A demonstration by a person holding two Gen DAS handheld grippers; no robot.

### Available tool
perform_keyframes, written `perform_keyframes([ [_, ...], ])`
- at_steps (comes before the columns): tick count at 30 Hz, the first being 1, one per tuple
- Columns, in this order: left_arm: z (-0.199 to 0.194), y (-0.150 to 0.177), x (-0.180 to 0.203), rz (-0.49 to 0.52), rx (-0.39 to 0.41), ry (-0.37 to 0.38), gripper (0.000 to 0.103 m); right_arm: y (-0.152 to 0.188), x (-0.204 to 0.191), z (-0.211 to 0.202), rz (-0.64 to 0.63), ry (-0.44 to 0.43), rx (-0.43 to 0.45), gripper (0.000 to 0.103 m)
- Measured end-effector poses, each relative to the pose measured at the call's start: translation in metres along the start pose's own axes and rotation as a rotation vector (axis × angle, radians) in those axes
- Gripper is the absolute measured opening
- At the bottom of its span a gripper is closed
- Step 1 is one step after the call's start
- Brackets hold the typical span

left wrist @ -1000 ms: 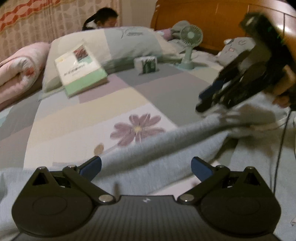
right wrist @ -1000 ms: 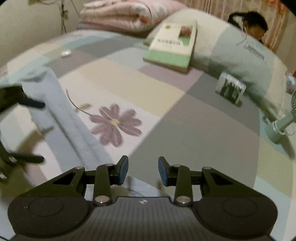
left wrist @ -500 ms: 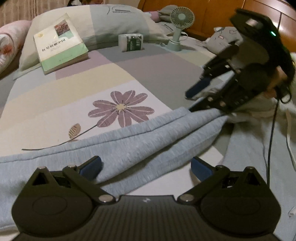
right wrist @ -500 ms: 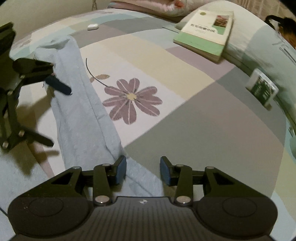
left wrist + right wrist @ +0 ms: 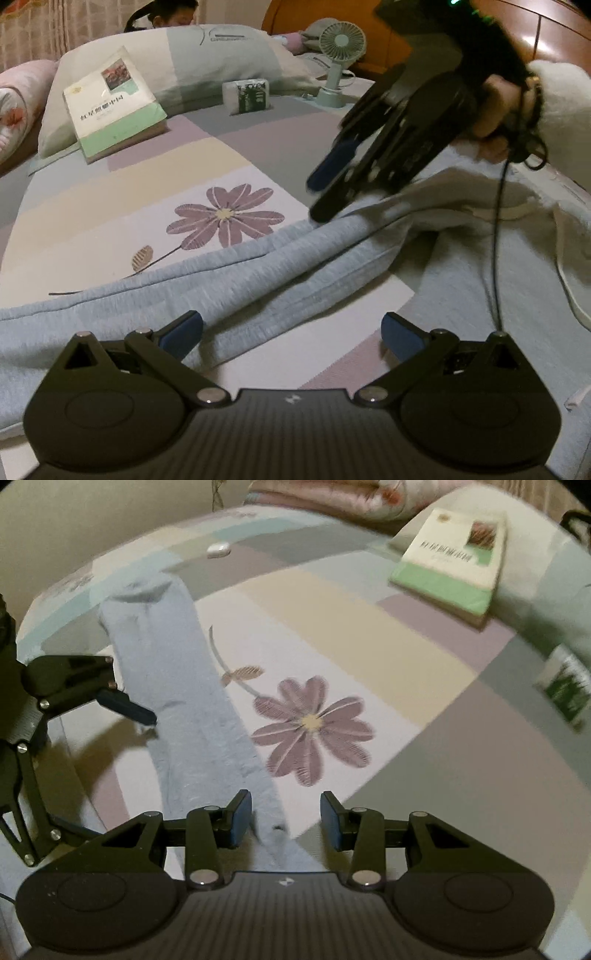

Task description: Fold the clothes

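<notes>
Across the near edge of the bed (image 5: 229, 162), a light blue garment (image 5: 236, 280) lay stretched in a long folded band beside the printed purple flower (image 5: 225, 218). The left tool (image 5: 291, 332) hovered over the band with its jaws spread wide, gripping nothing. The right tool (image 5: 285, 818) stood partly open over the band's other end, cloth between its pads but not pinched. A book (image 5: 110, 107) leaned on the pillow (image 5: 207, 59) toward the headboard edge
</notes>
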State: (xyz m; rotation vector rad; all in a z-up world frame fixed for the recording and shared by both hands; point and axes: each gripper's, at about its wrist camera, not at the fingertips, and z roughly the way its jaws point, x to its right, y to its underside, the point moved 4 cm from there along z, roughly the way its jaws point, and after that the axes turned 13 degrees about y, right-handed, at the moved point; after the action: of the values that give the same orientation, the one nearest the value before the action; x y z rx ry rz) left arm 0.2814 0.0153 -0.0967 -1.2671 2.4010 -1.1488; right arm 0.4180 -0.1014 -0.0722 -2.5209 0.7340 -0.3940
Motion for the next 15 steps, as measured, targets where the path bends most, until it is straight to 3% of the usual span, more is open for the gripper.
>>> perform_keyframes([
  [5,0.002,0.001,0.004,0.011,-0.004,0.011,0.102,0.004,-0.015,0.016,-0.024,-0.002,-0.035,0.041],
  [7,0.003,0.002,0.005,0.016,-0.009,0.008,0.102,0.002,-0.02,0.013,-0.045,-0.008,-0.019,0.008],
  [15,0.001,0.002,0.002,0.003,0.002,0.005,0.102,-0.021,0.01,0.011,0.036,0.091,0.046,0.007],
])
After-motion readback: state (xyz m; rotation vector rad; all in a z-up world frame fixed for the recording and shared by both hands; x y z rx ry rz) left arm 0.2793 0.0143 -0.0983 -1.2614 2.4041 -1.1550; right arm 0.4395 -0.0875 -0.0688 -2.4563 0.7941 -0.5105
